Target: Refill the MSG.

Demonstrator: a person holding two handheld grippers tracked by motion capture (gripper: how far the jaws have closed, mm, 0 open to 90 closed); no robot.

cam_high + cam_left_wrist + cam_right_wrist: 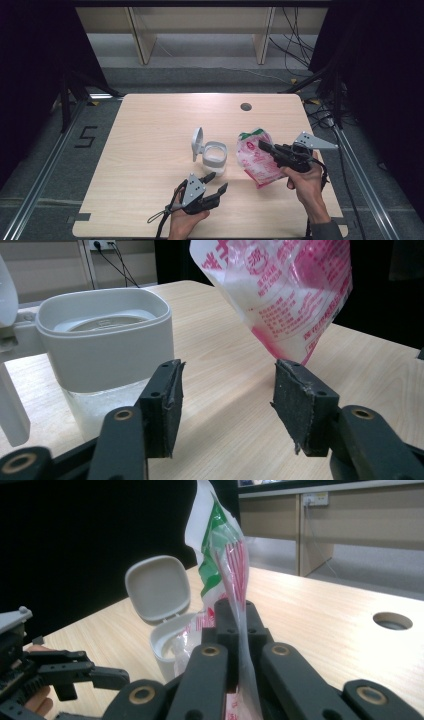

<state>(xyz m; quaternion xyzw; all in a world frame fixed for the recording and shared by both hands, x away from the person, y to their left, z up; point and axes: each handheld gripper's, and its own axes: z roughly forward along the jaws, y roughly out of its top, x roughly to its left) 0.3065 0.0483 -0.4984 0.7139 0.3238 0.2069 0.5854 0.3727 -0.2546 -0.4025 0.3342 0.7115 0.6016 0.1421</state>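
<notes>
While the right gripper (270, 149) clamps the pouch (256, 159) and the left gripper (216, 184) gapes, the pouch may slip beside the container (214, 157)

From above the near edge we look forward and down over the whole table (150, 130), with floor and shelving beyond. Riding low on the left gripper (225, 400), we face the jar (105, 340) and bag (280, 285) from close up. On the right gripper (237, 630) we look along the bag (220, 555) toward the jar (165, 645). All three views share jar and bag.
</notes>
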